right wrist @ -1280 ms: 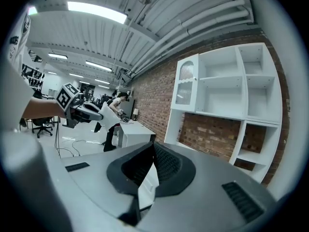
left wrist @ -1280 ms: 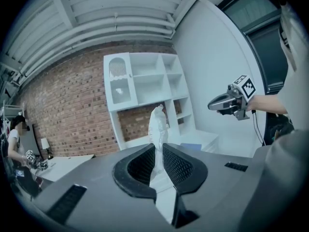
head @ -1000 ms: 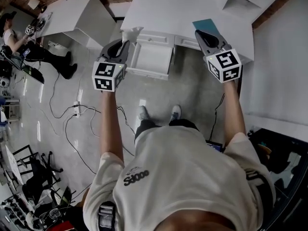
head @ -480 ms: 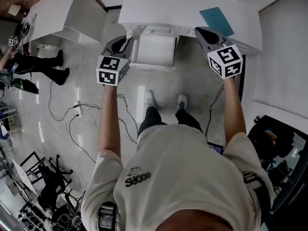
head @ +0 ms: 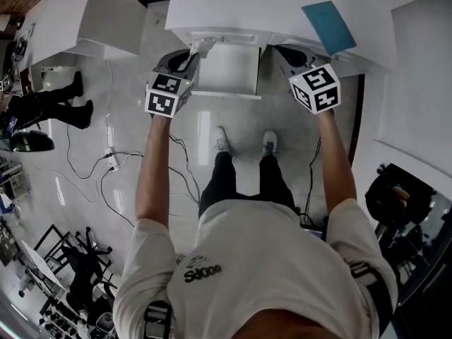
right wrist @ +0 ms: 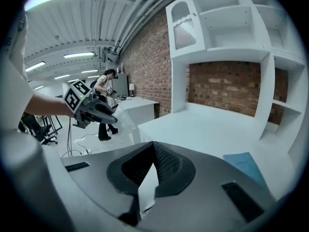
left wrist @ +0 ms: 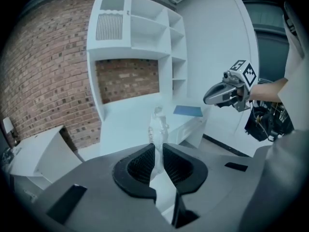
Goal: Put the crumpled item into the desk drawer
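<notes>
The crumpled item (head: 200, 48) is a clear, squashed piece of plastic, held over the left rear corner of the open white desk drawer (head: 224, 94). My left gripper (head: 191, 54) is shut on it. In the left gripper view the plastic (left wrist: 157, 124) sticks up between the pads of my left gripper (left wrist: 158, 148). My right gripper (head: 279, 50) hovers just right of the drawer, under the desk's front edge, shut with nothing in it. In the right gripper view my right gripper (right wrist: 153, 145) points over the desk top, with the left gripper's plastic (right wrist: 123, 120) at the left.
A blue book (head: 328, 25) lies on the white desk (head: 247, 6) at the right. A shelf hutch (left wrist: 145, 33) stands on the desk. A second white desk (head: 85, 13) is at the left. Cables (head: 106, 161) run across the floor. A person (right wrist: 104, 88) stands far behind.
Both grippers have moved forward to the desk front. The left one has carried the plastic from the drawer's left front to over its rear corner. The right one now sits beside the drawer.
</notes>
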